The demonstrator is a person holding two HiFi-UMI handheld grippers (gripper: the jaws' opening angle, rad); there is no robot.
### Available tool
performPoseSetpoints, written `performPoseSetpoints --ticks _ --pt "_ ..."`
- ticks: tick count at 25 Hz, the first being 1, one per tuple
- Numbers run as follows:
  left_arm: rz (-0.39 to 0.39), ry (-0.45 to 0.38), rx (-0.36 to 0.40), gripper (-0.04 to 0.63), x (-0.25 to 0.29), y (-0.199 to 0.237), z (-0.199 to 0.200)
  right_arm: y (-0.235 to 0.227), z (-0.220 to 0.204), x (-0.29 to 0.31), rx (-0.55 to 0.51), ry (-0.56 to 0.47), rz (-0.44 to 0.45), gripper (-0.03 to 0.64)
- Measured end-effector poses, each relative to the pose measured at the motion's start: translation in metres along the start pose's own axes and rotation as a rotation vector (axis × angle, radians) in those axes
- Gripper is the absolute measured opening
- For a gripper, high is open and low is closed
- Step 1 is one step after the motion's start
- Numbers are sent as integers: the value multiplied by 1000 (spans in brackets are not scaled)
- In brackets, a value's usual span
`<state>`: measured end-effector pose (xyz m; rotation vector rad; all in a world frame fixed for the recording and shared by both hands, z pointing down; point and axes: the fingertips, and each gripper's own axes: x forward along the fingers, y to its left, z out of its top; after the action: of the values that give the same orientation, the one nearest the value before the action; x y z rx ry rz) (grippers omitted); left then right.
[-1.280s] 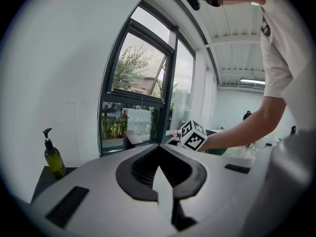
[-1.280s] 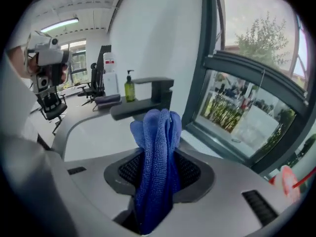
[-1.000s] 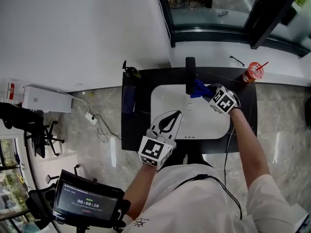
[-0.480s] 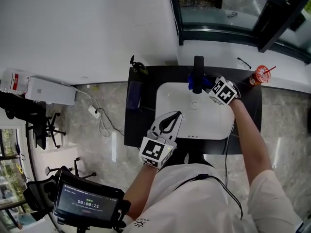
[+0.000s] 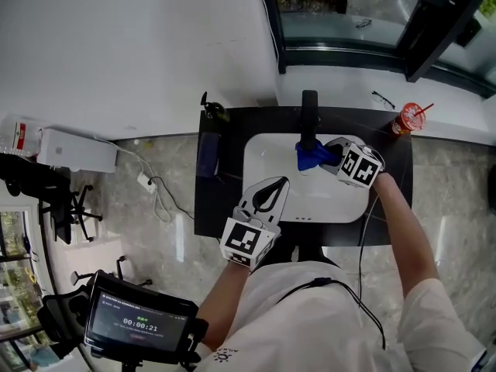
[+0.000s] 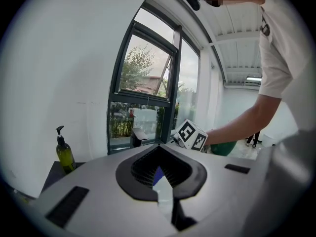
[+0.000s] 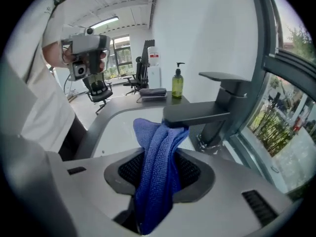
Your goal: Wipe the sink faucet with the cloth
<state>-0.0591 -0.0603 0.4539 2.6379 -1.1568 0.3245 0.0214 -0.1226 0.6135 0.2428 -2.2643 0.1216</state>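
A black faucet [image 5: 308, 118] stands at the back of the white sink [image 5: 267, 169]. Its flat spout [image 7: 197, 113] reaches out over the basin. My right gripper [image 5: 335, 158] is shut on a blue cloth [image 5: 312, 156]. In the right gripper view the cloth [image 7: 158, 147] hangs bunched between the jaws of the right gripper [image 7: 158, 169], and its upper fold touches the spout's end. My left gripper [image 5: 271, 191] hovers over the sink's near edge, pointing at the faucet, shut and holding nothing. In the left gripper view the faucet [image 6: 139, 136] is small and far off.
A black counter [image 5: 387, 208] frames the sink. A green soap bottle [image 5: 207, 113] and a dark folded item [image 5: 206, 155] sit at its left, a red cup with a straw [image 5: 407, 120] at its back right. A window ledge [image 5: 349, 76] runs behind the counter.
My right gripper has rolled and drawn the cloth from the right side of the faucet's body out to the spout's end, nearer me. The left gripper has stayed put.
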Motion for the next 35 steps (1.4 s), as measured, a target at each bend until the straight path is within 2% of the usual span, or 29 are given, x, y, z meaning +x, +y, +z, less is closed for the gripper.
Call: performPoseSetpoints --ticks 2,4,8,12,15,18,24,27,29,31,33,35 --pt "-3 -3 0 -6 1 -1 0 15 -7 -1 20 19 69 146" --pt "-4 -5 0 -6 1 -1 1 15 -15 0 33 41 83 146" --pt "-1 -9 3 -6 2 -1 2 -23 -25 3 72 95 -35 146" --pt "9 3 -2 -6 0 2 -1 -68 -15 7 142 45 -148 147" --pt "21 11 -4 -6 -4 5 -4 -83 -3 9 180 -8 -181 147" --pt "23 8 -5 -6 -5 6 -4 -79 -3 9 170 -28 -193 147" --pt "5 7 -6 -6 -4 1 -6 -37 0 1 83 -56 -108 146" --pt "-3 8 -2 -6 -4 -1 -5 -5 -9 0 66 -29 3 146" --pt "-8 8 -2 -6 -3 -2 -5 17 -17 0 73 10 91 146" --pt "-11 5 -10 -6 -3 -2 -5 28 -29 1 94 64 142 146" --pt "-13 4 -15 -6 -3 -3 -4 24 -43 4 116 122 127 146" --pt "-15 7 -11 -6 -3 -4 -5 6 -51 7 127 158 61 146"
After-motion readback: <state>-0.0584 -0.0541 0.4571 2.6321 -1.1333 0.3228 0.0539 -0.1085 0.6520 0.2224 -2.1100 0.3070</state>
